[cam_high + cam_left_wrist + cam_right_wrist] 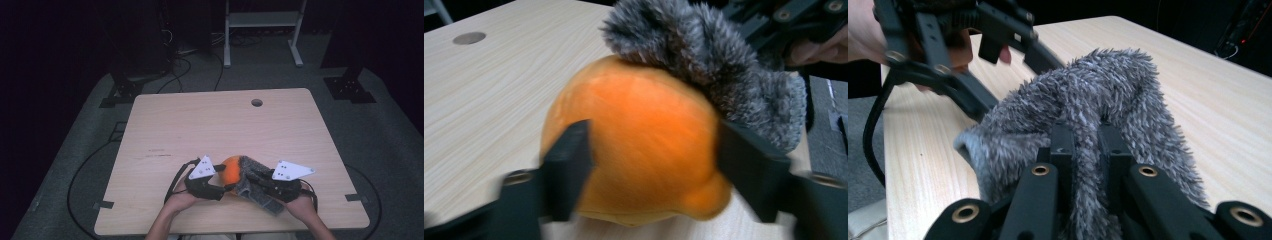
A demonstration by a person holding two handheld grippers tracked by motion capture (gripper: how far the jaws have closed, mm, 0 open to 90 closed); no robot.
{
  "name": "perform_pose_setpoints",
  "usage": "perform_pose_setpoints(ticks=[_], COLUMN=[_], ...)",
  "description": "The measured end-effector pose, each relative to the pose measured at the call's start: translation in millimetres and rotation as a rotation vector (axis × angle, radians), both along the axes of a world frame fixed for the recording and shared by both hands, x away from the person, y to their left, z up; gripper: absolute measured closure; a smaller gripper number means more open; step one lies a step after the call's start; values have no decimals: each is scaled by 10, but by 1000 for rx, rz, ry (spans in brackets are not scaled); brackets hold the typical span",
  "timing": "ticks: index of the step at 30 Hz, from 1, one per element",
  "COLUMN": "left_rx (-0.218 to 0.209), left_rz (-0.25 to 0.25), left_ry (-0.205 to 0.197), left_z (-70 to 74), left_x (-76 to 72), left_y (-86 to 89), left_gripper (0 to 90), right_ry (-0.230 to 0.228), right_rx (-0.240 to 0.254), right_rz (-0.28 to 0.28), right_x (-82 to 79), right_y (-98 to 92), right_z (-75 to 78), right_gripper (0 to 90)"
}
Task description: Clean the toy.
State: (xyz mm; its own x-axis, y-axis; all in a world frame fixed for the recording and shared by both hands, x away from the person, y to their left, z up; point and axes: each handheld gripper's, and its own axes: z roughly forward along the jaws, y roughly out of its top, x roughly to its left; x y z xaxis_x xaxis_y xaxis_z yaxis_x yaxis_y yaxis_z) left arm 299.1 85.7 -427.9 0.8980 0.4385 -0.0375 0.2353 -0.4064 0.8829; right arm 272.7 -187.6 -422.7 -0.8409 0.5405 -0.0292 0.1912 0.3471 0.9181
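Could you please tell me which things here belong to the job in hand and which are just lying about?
In the job:
- orange ball, between the left gripper jaws
- fuzzy grey cloth, pinched by the right gripper

Lying about:
- white frame
- floor cables

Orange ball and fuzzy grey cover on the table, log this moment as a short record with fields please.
surface: wooden table, near edge
object: orange ball, partly under cover
cover: fuzzy grey cover, draped over the ball's top and one side
left tool: jaws either side of the ball; contact unclear
right tool: jaws pinched shut on the cover
state: cover not fully over the ball
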Motion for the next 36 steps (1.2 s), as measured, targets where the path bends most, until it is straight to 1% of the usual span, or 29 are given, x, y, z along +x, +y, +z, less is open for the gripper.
perform_pose_setpoints(ticks=[1,2,3,4,6,8,9,10,13,14,15,16,17,18,19,20,22,23,24,25,27,28,29,31,32,33,34,35,36], left_rx=[-15,-15,-46,-44,-49,-47,-54,-59,-70,-57,-37,-23,-20,-16,-6,-7,-24,-18,1,12,42,42,103,142,156,153,132,112,110], left_rz=[12,12,3,1,6,8,10,14,16,10,9,4,1,18,37,55,43,26,13,1,-51,-51,-111,-151,-150,-150,-137,-103,-68], left_ry=[43,43,73,56,42,33,35,32,19,3,-13,-19,-13,6,23,58,101,87,46,21,-53,-53,-143,-197,-202,-196,-178,-147,-105], left_z=[-16,-16,-50,-57,-42,-33,-30,-24,16,29,32,21,3,-15,-21,-30,-40,-39,-25,-12,10,10,21,30,35,35,34,31,27], left_x=[32,32,58,50,36,29,29,29,3,-13,-28,-35,-32,-13,5,29,48,31,-2,-22,-88,-88,-173,-236,-243,-236,-218,-191,-151], left_y=[11,11,25,18,11,19,19,14,-52,-77,-93,-93,-72,-47,-39,-40,-50,-65,-89,-99,-141,-141,-200,-234,-238,-232,-225,-228,-239], left_gripper=[188,191,239,274,339,365,371,381,402,402,397,379,349,299,224,167,157,212,244,289,319,325,327,325,320,304,263,210,147], right_ry=[9,12,9,9,11,22,10,-2,-41,-46,-51,-37,-14,2,-4,-5,-5,-3,14,12,-2,-13,-23,-29,-15,9,15,21,31], right_rx=[12,14,3,-2,-26,-47,-61,-57,-14,-18,-38,-40,-23,-15,-24,-28,-38,-40,-34,-23,11,20,-1,-56,-68,-51,-44,-43,-35], right_rz=[-3,-8,-17,-23,-49,-88,-103,-95,12,34,29,24,29,27,25,26,18,16,12,11,31,42,51,42,43,46,48,42,43], right_x=[12,18,21,25,36,52,43,14,-101,-123,-125,-103,-75,-61,-61,-64,-72,-71,-77,-101,-144,-162,-172,-158,-130,-108,-94,-92,-90], right_y=[-25,-44,-64,-79,-134,-204,-221,-218,-90,-22,36,59,50,38,26,20,-1,-18,-32,-36,-22,2,45,102,102,82,54,23,-11], right_z=[-11,-10,-9,-10,-8,2,14,36,120,128,119,97,72,47,26,20,13,16,35,84,193,255,308,309,274,228,189,167,164], right_gripper=[797,797,797,797,797,797,798,798,797,798,798,798,799,799,800,800,800,800,800,800,800,800,800,799,799,800,800,800,800])
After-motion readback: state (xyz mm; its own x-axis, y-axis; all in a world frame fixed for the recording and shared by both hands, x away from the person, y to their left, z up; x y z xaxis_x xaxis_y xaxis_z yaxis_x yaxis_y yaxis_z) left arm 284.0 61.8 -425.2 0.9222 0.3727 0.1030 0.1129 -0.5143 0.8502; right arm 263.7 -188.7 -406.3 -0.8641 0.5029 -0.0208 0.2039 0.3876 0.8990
